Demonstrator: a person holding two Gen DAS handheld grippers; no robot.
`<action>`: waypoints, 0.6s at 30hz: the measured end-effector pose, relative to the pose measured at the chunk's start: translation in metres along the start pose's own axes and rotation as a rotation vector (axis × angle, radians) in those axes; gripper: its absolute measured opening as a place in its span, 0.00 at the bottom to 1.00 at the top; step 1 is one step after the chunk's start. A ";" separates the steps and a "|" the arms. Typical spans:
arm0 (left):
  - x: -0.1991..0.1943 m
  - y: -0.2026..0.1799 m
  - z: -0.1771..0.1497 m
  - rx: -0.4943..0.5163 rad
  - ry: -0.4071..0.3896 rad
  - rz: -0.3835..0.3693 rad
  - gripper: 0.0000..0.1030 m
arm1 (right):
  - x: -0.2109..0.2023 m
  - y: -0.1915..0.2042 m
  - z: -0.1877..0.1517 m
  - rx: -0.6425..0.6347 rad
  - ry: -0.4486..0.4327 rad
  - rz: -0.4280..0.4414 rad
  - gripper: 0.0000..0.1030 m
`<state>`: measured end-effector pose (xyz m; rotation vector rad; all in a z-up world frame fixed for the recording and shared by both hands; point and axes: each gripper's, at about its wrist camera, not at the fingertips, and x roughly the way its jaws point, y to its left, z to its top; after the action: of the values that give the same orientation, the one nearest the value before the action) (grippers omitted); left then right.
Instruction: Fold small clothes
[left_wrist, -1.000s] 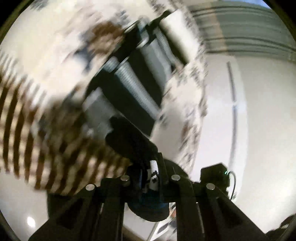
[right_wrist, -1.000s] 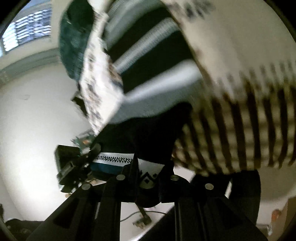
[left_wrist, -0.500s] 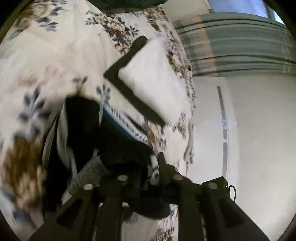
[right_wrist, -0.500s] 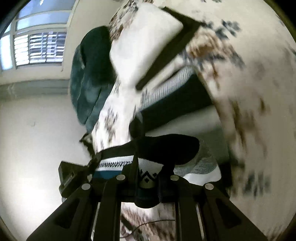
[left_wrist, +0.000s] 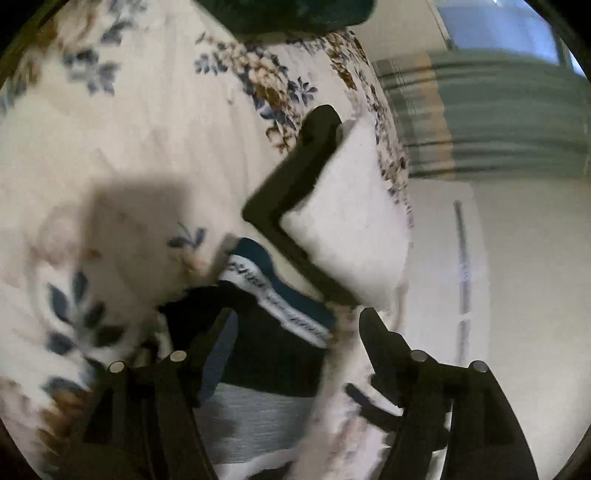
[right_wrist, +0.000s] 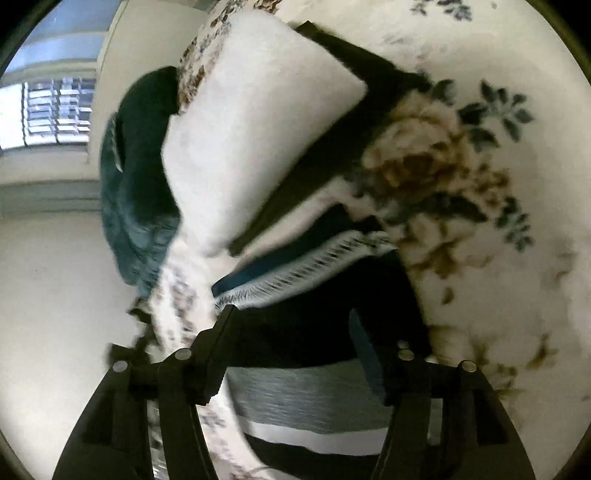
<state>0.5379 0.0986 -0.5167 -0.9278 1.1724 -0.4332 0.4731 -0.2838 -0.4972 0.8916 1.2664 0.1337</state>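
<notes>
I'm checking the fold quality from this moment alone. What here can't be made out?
- Left wrist view: the near end of the dark striped garment runs under the left gripper and off the bottom edge.
- Right wrist view: its patterned band is motion-blurred; the design is unreadable. The right gripper frame hides its sides.
- Both views: what the white folded item is, and the black piece beneath it.

Black-grey-white striped garment (left_wrist: 273, 365), teal patterned band; floral cream bedspread (left_wrist: 147, 122).
</notes>
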 end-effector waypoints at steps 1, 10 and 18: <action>-0.001 -0.002 -0.003 0.029 0.005 0.021 0.64 | 0.001 0.000 -0.005 -0.023 0.018 -0.017 0.62; -0.050 0.030 -0.092 0.055 -0.004 0.162 0.64 | -0.008 -0.031 -0.032 -0.150 0.170 -0.161 0.71; -0.059 0.086 -0.207 -0.216 -0.017 0.079 0.75 | 0.018 -0.049 0.015 -0.245 0.346 -0.135 0.83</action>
<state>0.3127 0.1099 -0.5697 -1.0650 1.2528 -0.2376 0.4739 -0.3145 -0.5416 0.5836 1.5881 0.3397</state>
